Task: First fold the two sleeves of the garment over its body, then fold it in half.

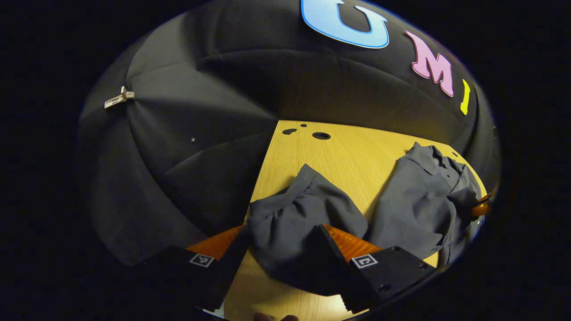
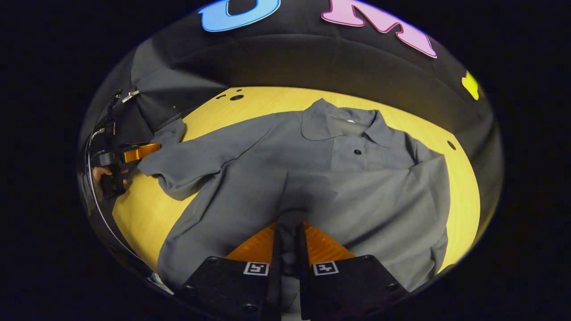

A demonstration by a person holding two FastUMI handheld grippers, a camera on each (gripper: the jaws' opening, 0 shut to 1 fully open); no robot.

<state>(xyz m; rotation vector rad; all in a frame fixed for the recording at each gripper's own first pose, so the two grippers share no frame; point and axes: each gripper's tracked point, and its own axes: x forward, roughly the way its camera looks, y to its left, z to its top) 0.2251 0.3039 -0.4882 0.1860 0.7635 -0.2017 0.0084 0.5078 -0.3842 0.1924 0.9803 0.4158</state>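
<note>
A grey collared shirt lies front up on the wooden table, collar at the far side. One sleeve is laid slantwise across the body, and my right gripper is shut on its end over the middle of the shirt. The other sleeve stretches out sideways. That sleeve lies bunched between the wide-apart fingers of my left gripper, which is open. The left gripper, held by a hand, also shows at the sleeve's end.
Bare table lies beyond the outstretched sleeve, with round holes near its far corner and another hole beside the shirt's shoulder. The black cloth wall stands close behind the table. The shirt's body lies to the right.
</note>
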